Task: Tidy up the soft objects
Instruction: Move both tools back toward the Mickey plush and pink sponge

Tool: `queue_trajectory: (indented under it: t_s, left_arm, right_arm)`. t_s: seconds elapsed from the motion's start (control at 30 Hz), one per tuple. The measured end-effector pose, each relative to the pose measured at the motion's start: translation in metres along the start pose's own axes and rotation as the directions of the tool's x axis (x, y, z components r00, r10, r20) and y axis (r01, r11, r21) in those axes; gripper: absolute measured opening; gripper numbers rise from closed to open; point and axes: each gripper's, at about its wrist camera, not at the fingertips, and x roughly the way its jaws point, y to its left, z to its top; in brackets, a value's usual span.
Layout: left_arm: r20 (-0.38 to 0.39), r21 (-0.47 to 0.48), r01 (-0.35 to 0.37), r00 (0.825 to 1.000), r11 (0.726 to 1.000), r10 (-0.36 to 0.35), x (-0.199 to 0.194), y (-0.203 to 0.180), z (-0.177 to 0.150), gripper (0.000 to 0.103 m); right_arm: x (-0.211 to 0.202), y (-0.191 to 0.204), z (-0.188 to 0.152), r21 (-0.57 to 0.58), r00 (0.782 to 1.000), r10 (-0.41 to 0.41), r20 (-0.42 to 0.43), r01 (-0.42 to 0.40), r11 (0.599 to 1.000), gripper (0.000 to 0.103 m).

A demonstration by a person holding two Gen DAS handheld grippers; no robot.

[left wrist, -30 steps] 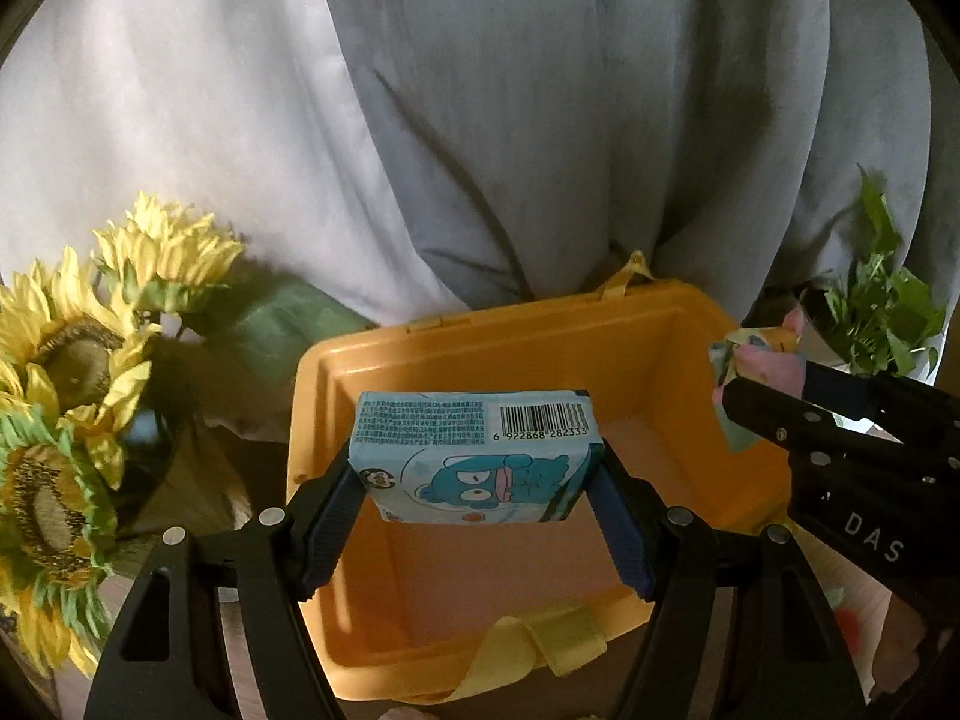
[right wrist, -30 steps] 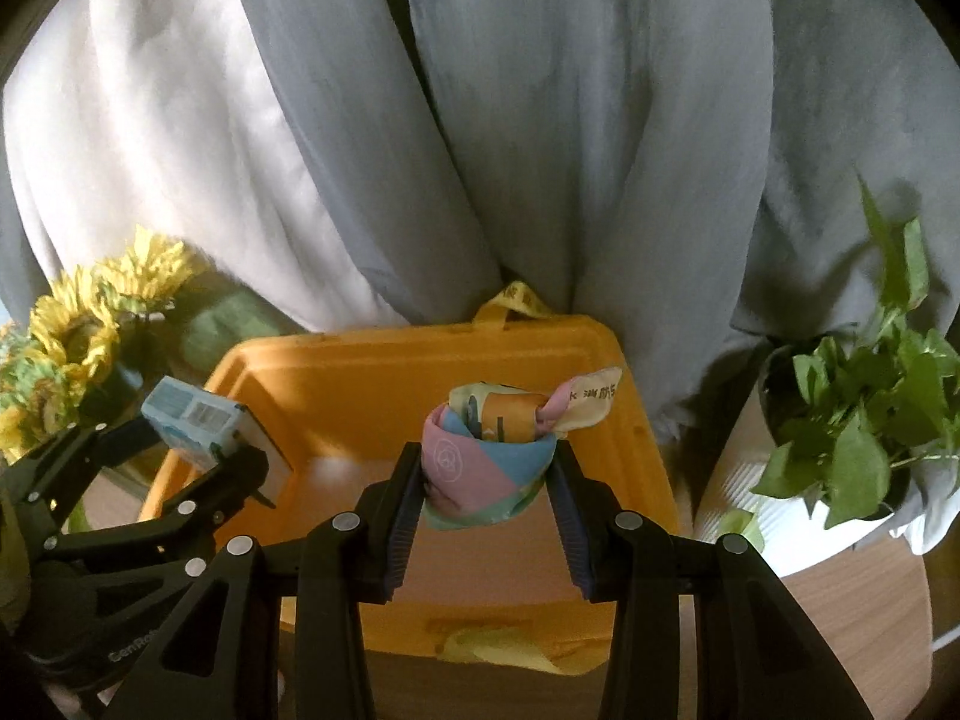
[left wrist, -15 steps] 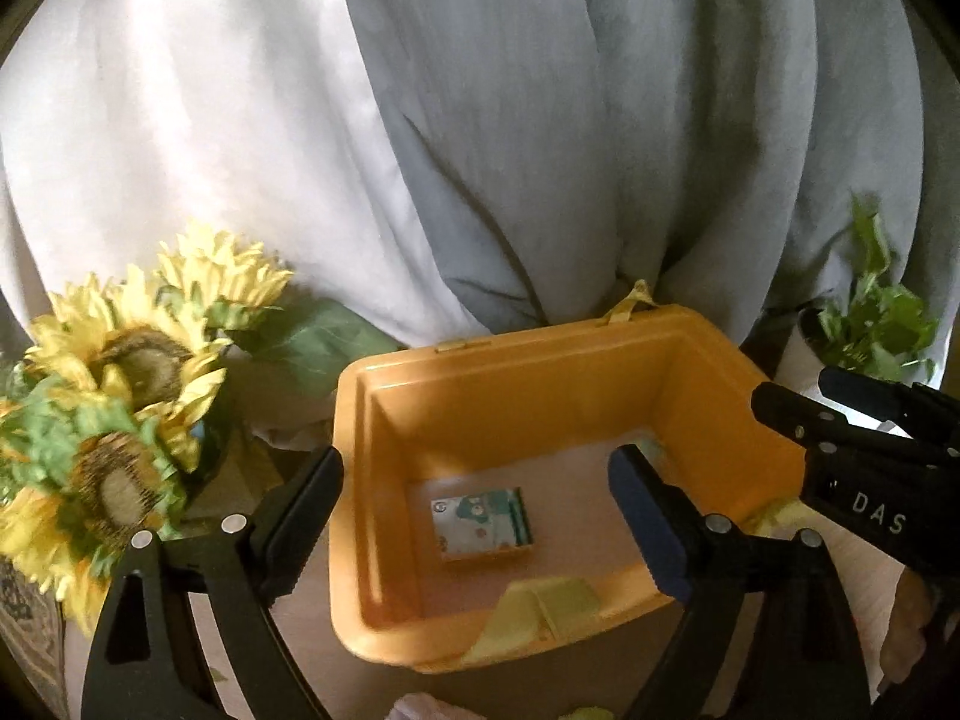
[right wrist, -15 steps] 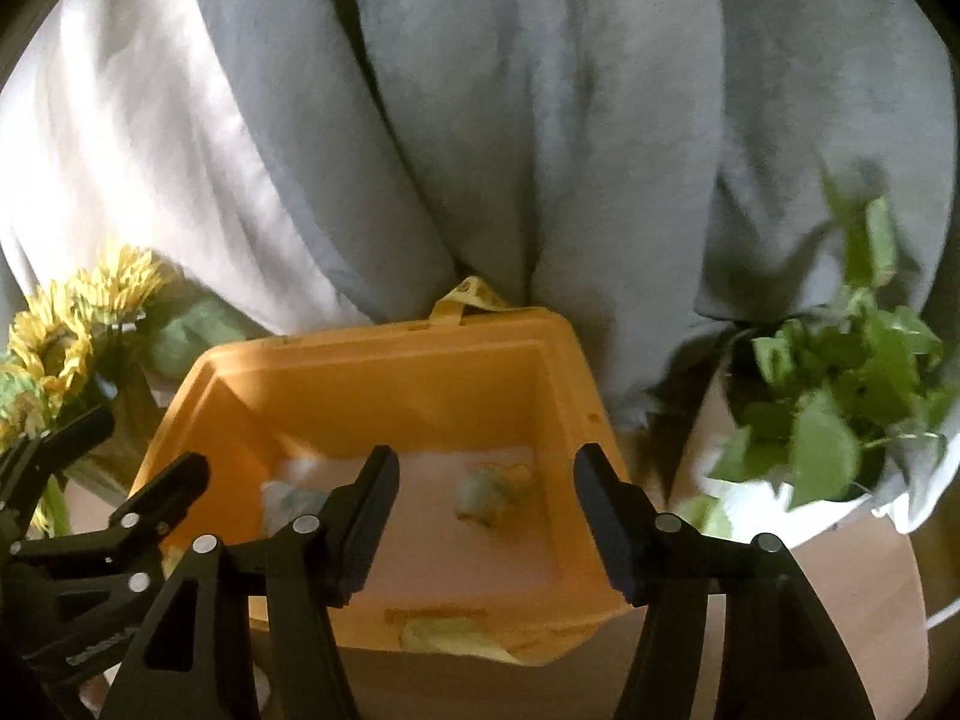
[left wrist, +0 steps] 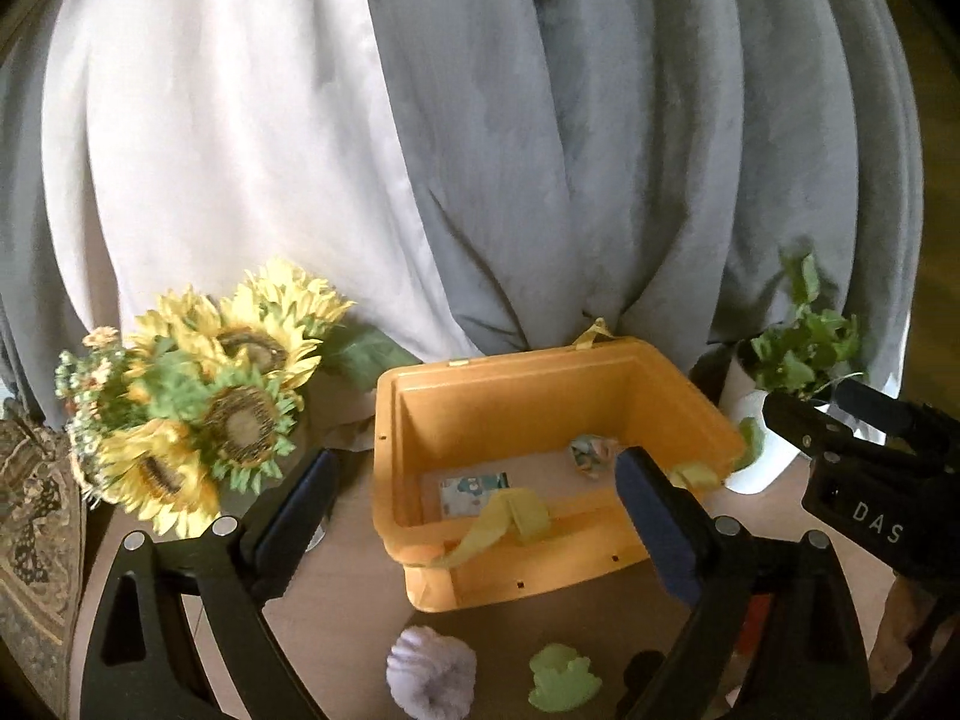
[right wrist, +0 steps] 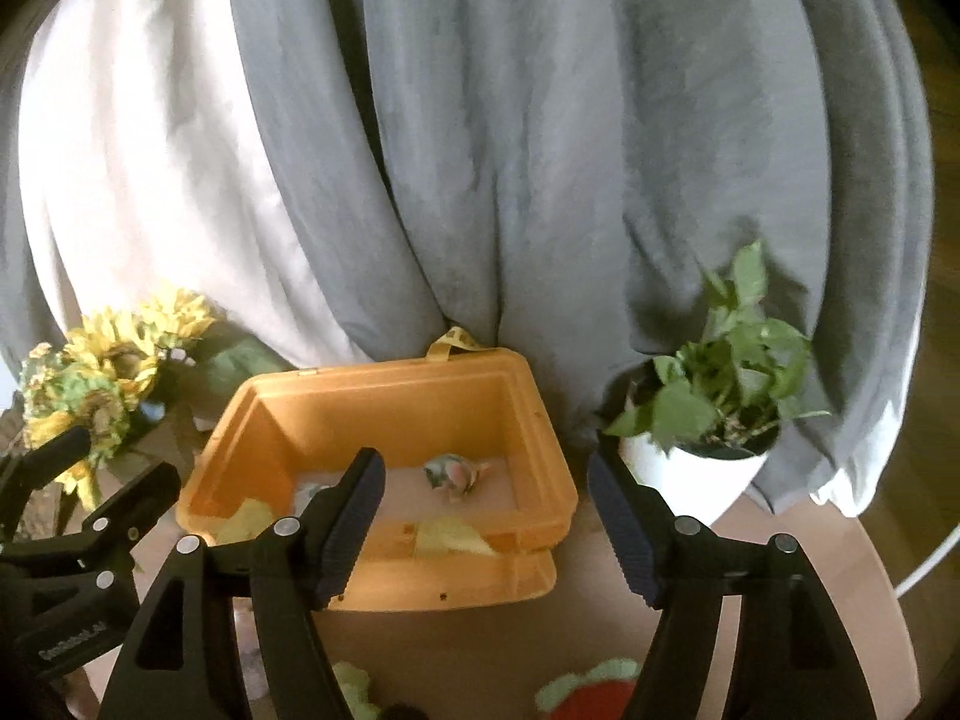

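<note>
1. Left gripper (left wrist: 474,516): jaws spread wide with nothing between them; they have just been opening. The tissue pack (left wrist: 474,491) held a second ago now lies flat on the bin floor, ahead of and between the fingers.
2. Right gripper (right wrist: 486,519): jaws apart and empty, also just opened. Its rolled scarf (right wrist: 453,474) now rests on the bin floor just beyond the fingertips.
3. Orange bin (left wrist: 678,384): two soft items stowed; both drops judged complete.
4. Remaining stock, nearer than the left fingertips: lilac plush (left wrist: 431,669), green plush (left wrist: 564,684). Below the right jaws: red-and-green plush (right wrist: 591,696), cut off by the frame edge.
5. Obscured: the pack is partly behind a yellow strap (left wrist: 498,525); the scarf is blurred, pattern unreadable; a dark item low between the left fingers is unidentifiable.
</note>
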Motion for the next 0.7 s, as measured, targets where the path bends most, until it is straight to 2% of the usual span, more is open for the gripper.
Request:
queue_trajectory:
  t_s: [0.4, 0.7]
  left_arm:
    - [0.036, 0.034, 0.011, 0.999, 0.999, -0.012, -0.056, -0.016, -0.031, 0.097]
    - [0.020, 0.072, 0.029, 0.999, 0.997, -0.031, -0.077, -0.033, -0.061, 0.097]
  right_arm:
    - [-0.063, -0.003, -0.035, 0.014, 0.996, -0.055, 0.072, 0.054, 0.998, 0.074]
    - [-0.085, -0.016, -0.069, 0.030, 0.997, -0.055, 0.053, 0.054, 0.998, 0.074]
